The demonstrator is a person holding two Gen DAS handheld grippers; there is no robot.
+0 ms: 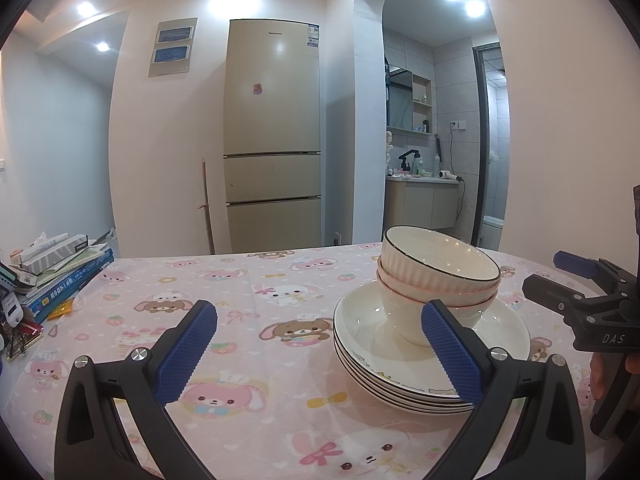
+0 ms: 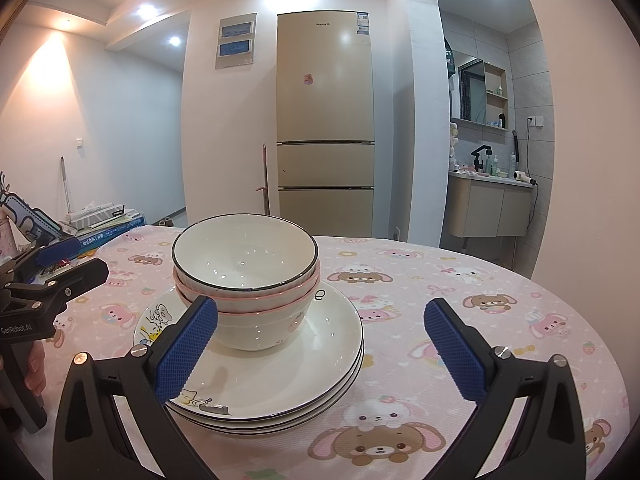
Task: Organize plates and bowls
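**Bowls nested on plate stack, both hand-held grippers open and clear**

Stack of plates [image 2: 280,376] sits on the worktop [image 2: 500,320], which has a pink cartoon-animal cloth. Plates are white with dark rims, cartoon print on the top one. Nested bowls sit on the top plate: a black-rimmed ribbed bowl [image 2: 245,258] on top, pink-rimmed bowls [image 2: 256,300] under it. Exact bowl count unclear.

Left hand-held gripper [image 1: 320,354]: jaws wide, nothing between them. Its right finger overlaps the plate stack's near edge in the left wrist view; contact cannot be confirmed. Stack is right of its centreline.

Right hand-held gripper [image 2: 320,350]: jaws wide, empty. Its left finger sits in front of the bowls in the right wrist view; stack is left of centre. A hand grips its handle in the left wrist view.

Books and boxes [image 1: 60,268] are piled at the worktop's far left edge, well apart from the dishes. Beige fridge [image 2: 325,120] stands against the back wall.
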